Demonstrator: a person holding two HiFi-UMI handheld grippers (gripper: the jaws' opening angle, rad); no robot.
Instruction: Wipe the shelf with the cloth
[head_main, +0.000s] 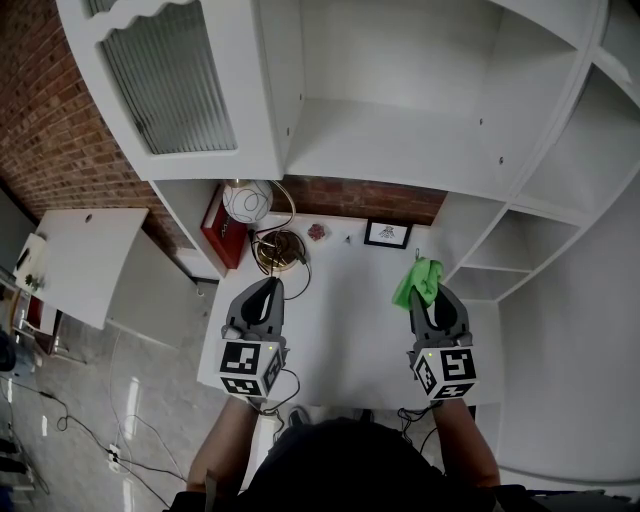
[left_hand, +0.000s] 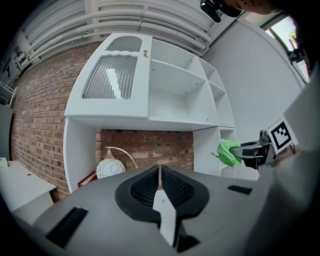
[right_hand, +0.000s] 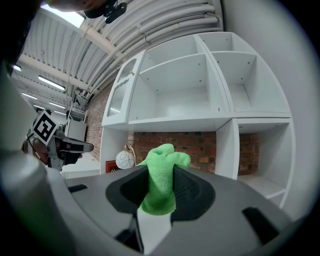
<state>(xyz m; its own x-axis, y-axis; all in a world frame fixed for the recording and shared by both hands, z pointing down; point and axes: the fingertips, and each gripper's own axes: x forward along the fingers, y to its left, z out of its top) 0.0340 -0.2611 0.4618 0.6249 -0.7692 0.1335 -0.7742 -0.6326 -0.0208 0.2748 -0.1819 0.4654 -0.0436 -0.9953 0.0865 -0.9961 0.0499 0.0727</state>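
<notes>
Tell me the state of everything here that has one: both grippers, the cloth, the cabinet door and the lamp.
Left gripper: shut, nothing between its jaws.
Right gripper: shut on the green cloth.
Green cloth: bunched up, pinched between the jaws.
Glass cabinet door: closed.
Globe lamp: looks unlit.

Red brick wall (head_main: 45, 120); glossy grey floor (head_main: 120, 390); white side table (head_main: 85, 262) at left; ribbed ceiling (right_hand: 65, 45), strip lights (right_hand: 50, 81).
</notes>
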